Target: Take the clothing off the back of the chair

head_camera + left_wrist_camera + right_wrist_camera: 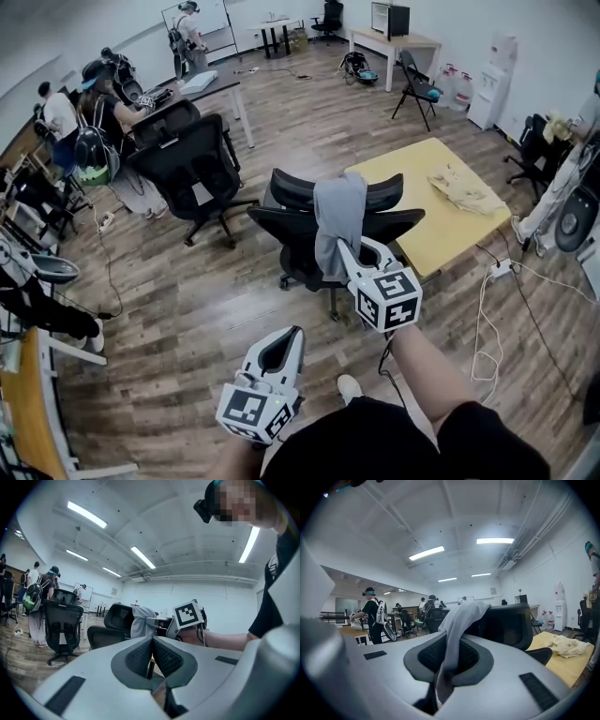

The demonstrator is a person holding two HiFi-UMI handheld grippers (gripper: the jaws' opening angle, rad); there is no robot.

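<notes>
1. The grey garment (337, 216) is draped over the top of the black chair (286, 228). It folds over the headrest and hangs down the side of the back that faces the person. It has not been lifted clear, so the main part of the task is not yet done.
2. The grasp looks made. In the right gripper view, the right gripper (449, 656) has its fingers (425, 657) pressed onto the hanging lower part of the cloth. A strip of fabric runs between them and up to the headrest. The head view shows the same gripper at the garment's lower edge, just in front of the chair back.
3. The left gripper (289, 339) has no part in this step. It hovers low and nearer the person, well apart from the chair. In its own view its fingers (139, 656) are pressed together with nothing between them.
4. What seems left is to pull or lift the cloth up and over the headrest until it slides free, then carry it away from the chair.
5. The yellow desk (441, 246) stands just behind the chair and already carries a crumpled pale cloth (466, 190). It may be the place to set the garment down, though the task does not say.
</notes>
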